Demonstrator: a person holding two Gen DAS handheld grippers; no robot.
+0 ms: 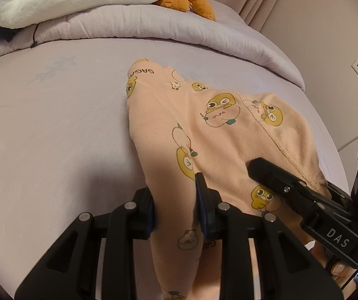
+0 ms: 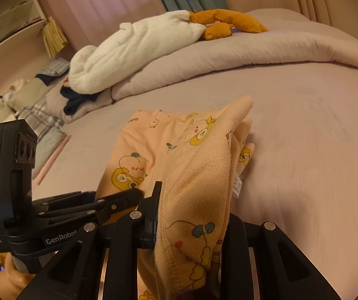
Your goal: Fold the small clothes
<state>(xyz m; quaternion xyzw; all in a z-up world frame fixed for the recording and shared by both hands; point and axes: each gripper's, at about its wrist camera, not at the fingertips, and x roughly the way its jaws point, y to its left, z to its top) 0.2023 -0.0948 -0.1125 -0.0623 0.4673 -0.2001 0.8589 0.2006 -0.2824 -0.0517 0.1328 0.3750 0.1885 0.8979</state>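
Hand-held gripper point(image 1: 176, 212) on garment point(image 1: 204, 130) edge

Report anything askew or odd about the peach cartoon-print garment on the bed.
The peach cartoon-print cotton garment is bunched and half lifted off the lilac bedsheet, its hem turned up showing the plain inside and a white care label. No damage shows.

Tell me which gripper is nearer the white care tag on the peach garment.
Right. The right gripper clamps the peach garment beside the white care tag; the left gripper grips another fold, where no tag shows.
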